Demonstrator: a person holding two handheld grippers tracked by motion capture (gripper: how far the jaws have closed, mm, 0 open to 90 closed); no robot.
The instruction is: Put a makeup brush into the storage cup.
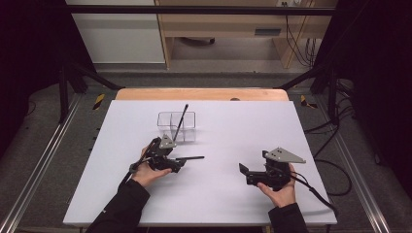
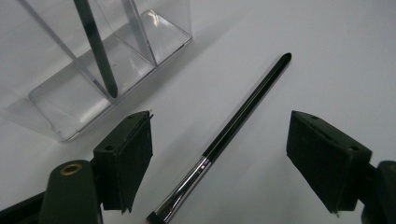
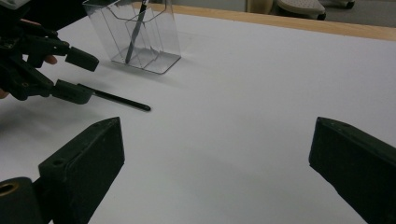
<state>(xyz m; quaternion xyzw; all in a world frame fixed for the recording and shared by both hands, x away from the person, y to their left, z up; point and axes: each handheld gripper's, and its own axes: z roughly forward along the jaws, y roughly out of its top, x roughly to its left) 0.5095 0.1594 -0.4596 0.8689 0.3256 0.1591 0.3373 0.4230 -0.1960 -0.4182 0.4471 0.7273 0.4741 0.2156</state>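
Black brush (image 2: pixel 243 112) with silver ferrule, clear box (image 1: pixel 176 126), white table (image 1: pixel 243 145)

A broad white tabletop (image 1: pixel 233 194) fills the middle of the high view, evenly lit, with a pale wooden edge (image 1: pixel 201 94) showing along its far side. Black metal frame bars (image 1: pixel 194 9) cross overhead and slant down at both sides. Beyond the table lies grey carpeted floor (image 1: pixel 204 77). At the back stands a light wooden desk unit (image 1: pixel 228 29), with a white panel (image 1: pixel 121 39) to its left. Black cables (image 1: pixel 301 43) hang beside the desk, and more trail over the floor at the right (image 1: pixel 340 170). Silver aluminium rails (image 1: pixel 43 160) run along both flanks, and the far corners sink into darkness.
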